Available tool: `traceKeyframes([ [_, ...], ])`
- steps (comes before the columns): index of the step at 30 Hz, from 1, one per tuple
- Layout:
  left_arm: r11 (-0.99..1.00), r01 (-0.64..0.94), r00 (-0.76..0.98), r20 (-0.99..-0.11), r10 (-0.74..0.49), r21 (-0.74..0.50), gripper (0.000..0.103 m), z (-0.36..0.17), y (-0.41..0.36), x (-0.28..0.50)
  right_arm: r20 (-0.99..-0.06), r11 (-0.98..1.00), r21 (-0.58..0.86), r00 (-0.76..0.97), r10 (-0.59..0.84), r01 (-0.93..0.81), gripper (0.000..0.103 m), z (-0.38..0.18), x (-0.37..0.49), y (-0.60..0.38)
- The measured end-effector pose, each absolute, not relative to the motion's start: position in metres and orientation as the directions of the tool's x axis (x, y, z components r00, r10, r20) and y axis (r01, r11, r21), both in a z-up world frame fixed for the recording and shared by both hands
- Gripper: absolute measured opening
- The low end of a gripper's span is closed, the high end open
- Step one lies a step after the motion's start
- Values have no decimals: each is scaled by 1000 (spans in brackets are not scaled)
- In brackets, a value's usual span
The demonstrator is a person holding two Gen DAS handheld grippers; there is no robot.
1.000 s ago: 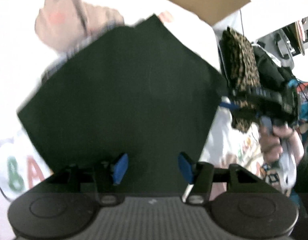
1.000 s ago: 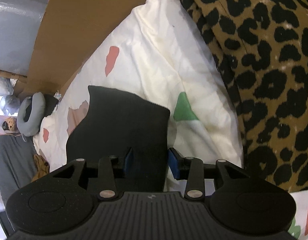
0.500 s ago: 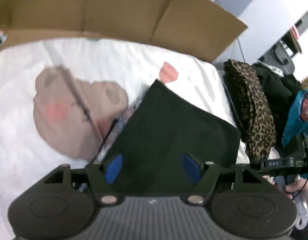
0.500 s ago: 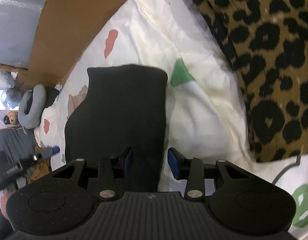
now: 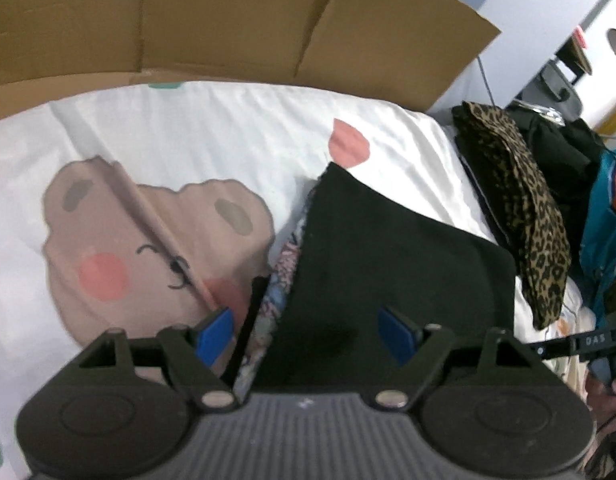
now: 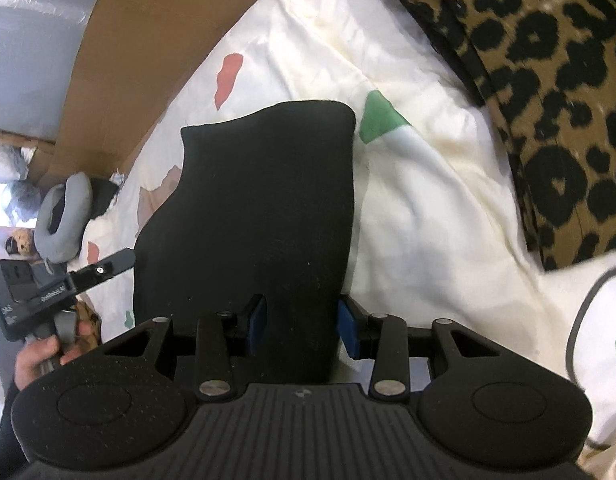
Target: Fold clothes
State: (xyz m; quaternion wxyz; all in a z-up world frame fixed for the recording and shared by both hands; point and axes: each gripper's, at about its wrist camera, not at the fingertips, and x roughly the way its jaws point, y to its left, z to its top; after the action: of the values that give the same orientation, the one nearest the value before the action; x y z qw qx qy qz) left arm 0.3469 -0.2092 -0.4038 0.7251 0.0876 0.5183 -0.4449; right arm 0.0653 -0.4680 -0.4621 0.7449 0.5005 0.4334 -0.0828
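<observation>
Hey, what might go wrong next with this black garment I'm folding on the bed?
Two likely risks:
1. The left gripper is open around the black garment, so that side could slump and undo the fold.
2. The floral lining peeks out at the edge, so the layers look misaligned; pressing now may set a crooked fold.

The right gripper looks closed on the fabric; pulling could drag it toward the leopard-print garment.

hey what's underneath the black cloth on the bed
A floral patterned fabric peeks out along the left edge of the black cloth, on the white bedsheet. How far it extends underneath is hidden.
</observation>
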Motion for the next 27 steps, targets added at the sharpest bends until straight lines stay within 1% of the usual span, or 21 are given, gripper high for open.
traceKeyframes([
  [3, 582, 742, 82, -817, -571, -333, 76, -416, -209, 350, -714, 489, 684, 635, 295, 542, 43, -466, 62, -460],
  [7, 552, 747, 67, -783, -618, -371, 76, -426, -208, 358, -707, 490, 689, 644, 291, 534, 43, -474, 63, -454],
  [17, 503, 702, -61, -747, -662, -503, 76, -443, -201, 374, -691, 504, 699, 661, 292, 508, 43, -478, 73, -446],
  [20, 487, 681, -108, -732, -672, -547, 75, -447, -197, 377, -682, 488, 709, 669, 293, 509, 41, -481, 72, -448],
  [21, 486, 675, -113, -729, -675, -554, 73, -447, -197, 377, -680, 483, 712, 671, 294, 510, 30, -483, 71, -449],
  [22, 486, 673, -116, -727, -676, -558, 67, -448, -198, 378, -679, 481, 714, 670, 300, 508, 26, -484, 71, -449],
  [23, 489, 666, -118, -727, -677, -564, 60, -449, -199, 379, -683, 485, 711, 665, 302, 510, 15, -484, 72, -451],
  [24, 491, 662, -118, -726, -678, -566, 55, -449, -199, 379, -687, 495, 705, 661, 301, 508, 8, -483, 72, -452],
  [25, 493, 659, -117, -725, -679, -568, 52, -449, -199, 379, -689, 504, 701, 660, 300, 504, 7, -480, 72, -452],
  [27, 486, 664, -116, -720, -684, -569, 42, -444, -198, 379, -693, 523, 694, 657, 298, 495, 6, -474, 71, -452],
])
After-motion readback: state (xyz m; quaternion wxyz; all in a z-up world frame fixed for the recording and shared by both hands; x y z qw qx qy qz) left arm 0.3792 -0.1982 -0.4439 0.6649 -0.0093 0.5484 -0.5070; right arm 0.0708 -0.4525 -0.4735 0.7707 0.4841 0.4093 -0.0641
